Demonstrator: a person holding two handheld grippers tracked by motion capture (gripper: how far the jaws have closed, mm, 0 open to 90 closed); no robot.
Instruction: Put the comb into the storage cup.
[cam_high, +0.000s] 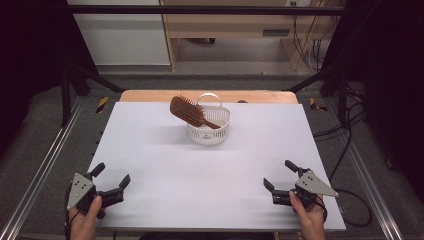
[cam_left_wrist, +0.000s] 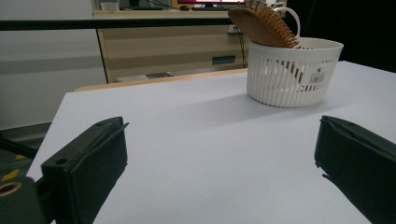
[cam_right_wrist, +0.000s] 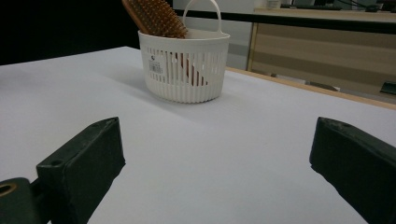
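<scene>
Both grippers are held low at the near edge of the bench, one at each corner, with nothing between their jaws. The left gripper is gripped from behind by the person's left hand, its grey three-cornered plate turned upward and its jaws spread wide and aimed forward and inward over the white surface. The right gripper is held the same way by the right hand, mirrored, with its jaws likewise spread wide and empty. In each gripper view the two black jaws are seen far apart at the bottom corners, with bare white bench between them.

Well ahead of both grippers, toward the far side of the bench and roughly midway between them, a small white slotted basket is set upright on the surface. From the left gripper it is seen ahead and to the right; from the right gripper it is seen ahead and to the left. A thin arched handle is raised over its far rim, and a small label is stuck on its wall.

A brown wooden hairbrush is stood in the basket at a slant. Its handle is down inside, visible through the slots, while its oval bristled head leans out over the rim on the left gripper's side. The bristles are seen clearly in both gripper views.

Beyond the bench, a pale wooden cabinet and a grey floor are visible.
</scene>
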